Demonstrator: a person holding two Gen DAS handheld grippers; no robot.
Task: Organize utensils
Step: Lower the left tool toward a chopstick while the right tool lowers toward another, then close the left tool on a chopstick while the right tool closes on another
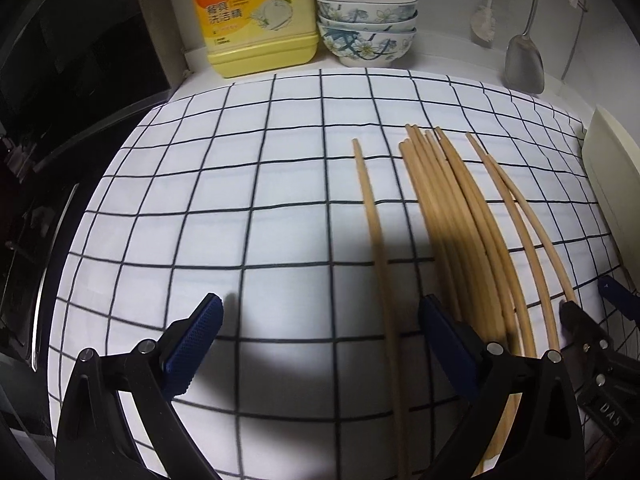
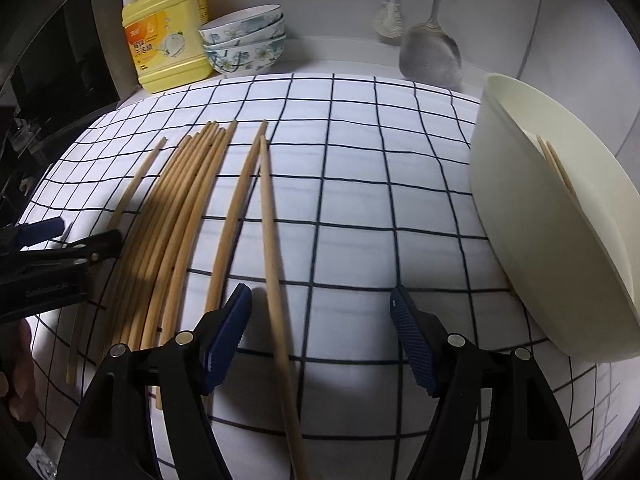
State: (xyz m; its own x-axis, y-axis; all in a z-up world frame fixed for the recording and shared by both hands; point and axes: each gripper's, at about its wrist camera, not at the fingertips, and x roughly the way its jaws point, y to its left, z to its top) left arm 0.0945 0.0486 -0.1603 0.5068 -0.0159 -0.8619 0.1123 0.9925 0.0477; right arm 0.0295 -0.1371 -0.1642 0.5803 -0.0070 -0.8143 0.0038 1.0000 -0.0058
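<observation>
Two grippers are hovering low over the desk: the left gripper [image 1: 320,320] is gaping wide around one lone chopstick [image 1: 376,240] and gripping nothing, while the right gripper [image 2: 320,312] is standing just as open, another single chopstick [image 2: 272,248] lying between its pads untouched. Between them the chopstick bundle [image 2: 176,220] is resting on the checked cloth [image 2: 360,200]. Further right, the cream tub [image 2: 540,240] is holding two more chopsticks.

The left tool [image 1: 320,328] and right tool [image 2: 320,320] both point steeply downward, side by side, each with its blue-padded jaws spread wide and nothing gripped between them
</observation>
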